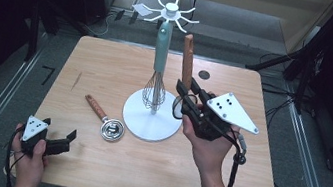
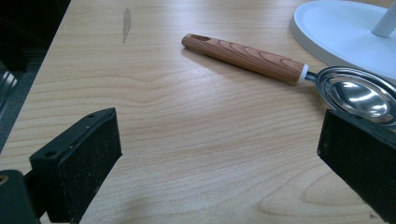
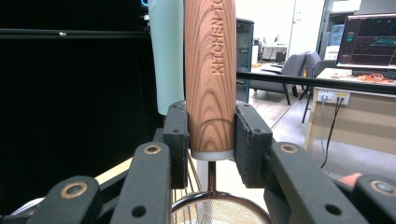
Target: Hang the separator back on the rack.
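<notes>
The wooden-handled strainer (image 1: 187, 64) stands upright right of centre in the high view, handle up, just right of the white stand (image 1: 152, 116) and its hanging whisk (image 1: 156, 84). It is clamped by the right claw (image 1: 184, 100) low on the handle, just above the white collar, as the right gripper view (image 3: 210, 74) confirms.

At the lower left of the high view the left claw (image 1: 69, 138) rests low over the desk (image 1: 92, 163) with its jaws apart and empty. In its own view a second wooden-handled spoon (image 2: 247, 58) lies flat ahead, its steel bowl (image 2: 359, 95) just beside the stand's base (image 2: 345, 32).

The step looks like hanging the strainer on a hook of the crown (image 1: 169, 13). To do it well, lift straight up, staying clear of the whisk, and line the handle's end with a free prong before releasing.

The right hand (image 1: 209, 146) comes up from the bottom edge, forearm angled up and left, wrist cocked back so the claw points away toward the stand.
</notes>
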`<state>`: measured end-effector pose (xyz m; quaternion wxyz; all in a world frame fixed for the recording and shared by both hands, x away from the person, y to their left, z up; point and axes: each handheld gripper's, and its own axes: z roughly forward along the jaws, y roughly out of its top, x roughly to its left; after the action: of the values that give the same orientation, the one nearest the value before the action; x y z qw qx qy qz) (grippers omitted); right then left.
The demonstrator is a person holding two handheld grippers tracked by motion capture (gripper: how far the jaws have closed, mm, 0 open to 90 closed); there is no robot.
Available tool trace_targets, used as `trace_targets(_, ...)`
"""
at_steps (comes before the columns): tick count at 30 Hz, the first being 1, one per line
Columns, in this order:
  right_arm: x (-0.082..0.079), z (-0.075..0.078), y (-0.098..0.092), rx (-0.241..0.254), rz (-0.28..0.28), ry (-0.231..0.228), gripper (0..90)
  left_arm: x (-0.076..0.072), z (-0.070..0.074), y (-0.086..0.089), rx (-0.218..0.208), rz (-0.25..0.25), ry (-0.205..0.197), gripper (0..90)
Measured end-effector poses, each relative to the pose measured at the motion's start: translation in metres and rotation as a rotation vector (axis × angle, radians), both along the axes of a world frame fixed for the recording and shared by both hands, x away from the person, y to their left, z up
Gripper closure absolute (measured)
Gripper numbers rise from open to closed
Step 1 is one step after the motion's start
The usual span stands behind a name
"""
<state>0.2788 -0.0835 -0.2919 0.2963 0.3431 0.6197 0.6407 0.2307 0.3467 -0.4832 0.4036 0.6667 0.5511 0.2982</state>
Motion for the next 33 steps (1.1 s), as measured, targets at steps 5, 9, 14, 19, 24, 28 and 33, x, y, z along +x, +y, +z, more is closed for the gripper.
trace_targets(5,0.002,0.002,0.002,-0.001,-0.008,-0.002,70.5,0.0,0.0,0.0,0.001,-0.001,0.006,0.0)
trace_targets(9,0.005,0.004,0.002,0.001,-0.015,-0.001,70.5,0.001,0.0,0.0,0.001,-0.003,0.007,0.0)
trace_targets(14,0.008,0.006,0.005,-0.002,-0.015,0.006,70.6,0.001,0.0,0.0,-0.001,-0.003,0.007,0.0)
trace_targets(19,0.011,0.006,0.007,-0.006,-0.019,0.013,70.6,0.001,0.0,0.0,0.003,-0.003,0.009,0.0)
trace_targets(24,0.014,0.006,0.009,-0.01,-0.021,0.018,70.6,0.001,0.0,-0.001,0.007,-0.003,0.011,0.0)
trace_targets(28,0.015,0.006,0.011,-0.014,-0.022,0.02,70.6,0.001,0.0,-0.001,0.008,-0.004,0.009,0.0)
trace_targets(33,0.018,0.006,0.013,-0.018,-0.016,0.027,70.6,0.001,0.0,-0.001,0.01,-0.003,0.008,0.0)
